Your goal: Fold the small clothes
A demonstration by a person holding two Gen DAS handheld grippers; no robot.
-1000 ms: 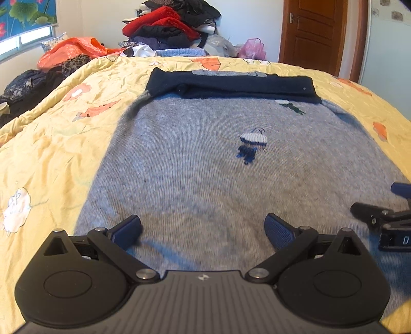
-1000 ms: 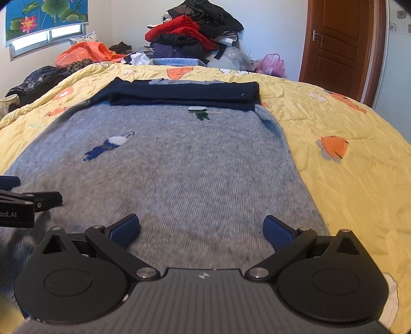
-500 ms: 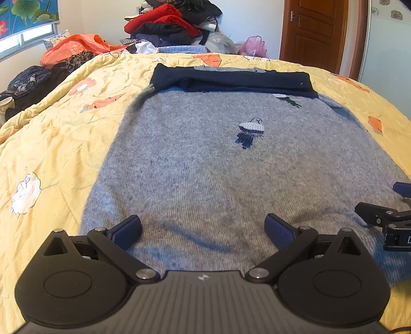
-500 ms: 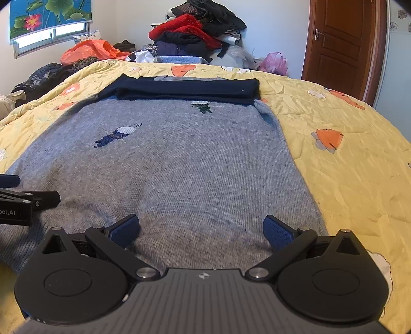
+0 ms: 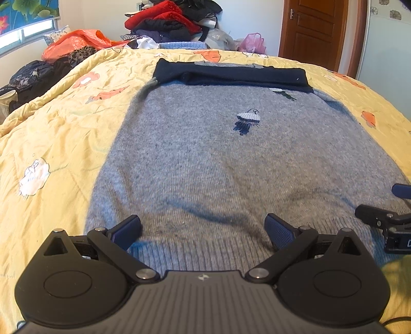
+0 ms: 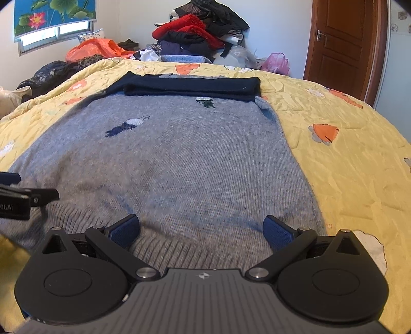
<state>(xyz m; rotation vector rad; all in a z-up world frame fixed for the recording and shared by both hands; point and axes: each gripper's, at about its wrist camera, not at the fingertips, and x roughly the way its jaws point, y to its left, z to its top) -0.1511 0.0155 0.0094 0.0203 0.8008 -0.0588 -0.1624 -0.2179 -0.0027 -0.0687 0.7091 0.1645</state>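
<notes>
A grey knit sweater [image 5: 218, 159] [image 6: 179, 159] with small embroidered birds lies flat on the yellow quilt [image 5: 51, 133]. Its dark navy sleeves [image 5: 231, 75] [image 6: 190, 86] are folded across the far end. My left gripper [image 5: 203, 231] is open, its blue pads spread just above the ribbed hem on the sweater's left half. My right gripper [image 6: 201, 230] is open too, over the hem on the right half. Each gripper shows at the edge of the other's view: the right gripper [image 5: 385, 221] and the left gripper [image 6: 25, 199]. Nothing is held.
A heap of red, black and mixed clothes [image 5: 169, 23] [image 6: 200, 33] sits beyond the bed's far edge, with an orange bag [image 5: 77, 42] to the left. A wooden door [image 5: 316, 30] stands at the back right. Yellow quilt [image 6: 346, 159] stretches on both sides of the sweater.
Both grippers have drawn back toward the near end of the sweater; the ribbed hem now shows under their pads. Both stay open and the sweater has not shifted.
</notes>
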